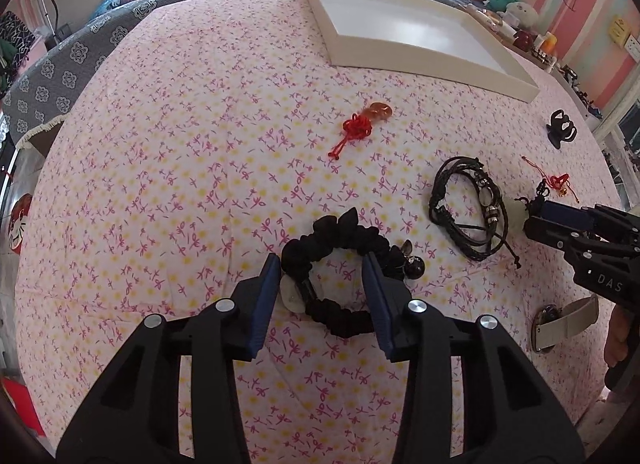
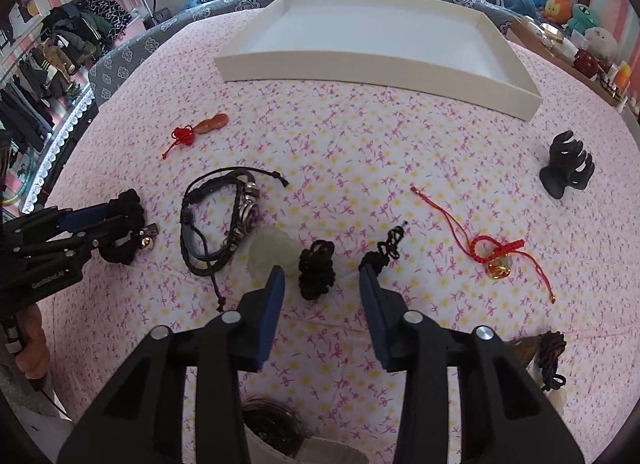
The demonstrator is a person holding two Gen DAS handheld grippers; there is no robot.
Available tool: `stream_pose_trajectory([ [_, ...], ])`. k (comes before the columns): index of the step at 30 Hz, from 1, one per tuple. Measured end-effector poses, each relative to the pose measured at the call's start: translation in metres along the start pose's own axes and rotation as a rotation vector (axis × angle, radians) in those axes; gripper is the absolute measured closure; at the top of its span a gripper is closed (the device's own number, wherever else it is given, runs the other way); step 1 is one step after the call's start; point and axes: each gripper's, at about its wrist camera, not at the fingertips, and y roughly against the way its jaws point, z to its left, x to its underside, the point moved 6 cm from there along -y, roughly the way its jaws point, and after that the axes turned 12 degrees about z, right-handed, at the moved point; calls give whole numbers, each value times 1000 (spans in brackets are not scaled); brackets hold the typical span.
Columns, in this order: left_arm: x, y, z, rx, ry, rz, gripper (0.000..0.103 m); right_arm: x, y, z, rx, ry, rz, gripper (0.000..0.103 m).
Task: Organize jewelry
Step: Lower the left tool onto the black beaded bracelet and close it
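Left tongs (image 1: 322, 284): mine, spread wide and empty, the blue pads straddling the black scrunchie bracelet (image 1: 340, 264) on the pink floral desk cloth (image 1: 180, 183).
Scrunchie bracelet: soft, light, squashy fabric — I judge it will bunch, not slip. Best taken across the ruffled band, away from the dark bead (image 1: 414, 264) at its 3 o'clock.
Right tongs (image 2: 322, 284): also wide, holding nothing, with the black knotted cord (image 2: 318, 270) between the pads.
Pale jade pendant (image 2: 272, 252): hard, smooth, probably slippery and chippable — I would lift by the cord knot instead.
Leather cord bracelets (image 2: 216, 219): at 10 o'clock from the right tongs, limp and light.
White tray (image 2: 380, 59): at 12 o'clock, far side, nothing in it.
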Motion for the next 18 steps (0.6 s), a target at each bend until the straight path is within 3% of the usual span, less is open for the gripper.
stream_pose_trajectory([
  [3, -1, 0, 0, -1, 1, -2, 66, -1, -1, 0, -13, 5, 3, 67],
  [8, -2, 0, 0, -7, -5, -5, 81, -3, -6, 3, -35, 14, 14, 75],
  [12, -2, 0, 2, -8, -1, -6, 85, -5, -7, 3, -39, 11, 10, 82],
  [18, -2, -1, 2, -2, 5, -9, 88, -5, -7, 1, -50, 8, 1, 83],
])
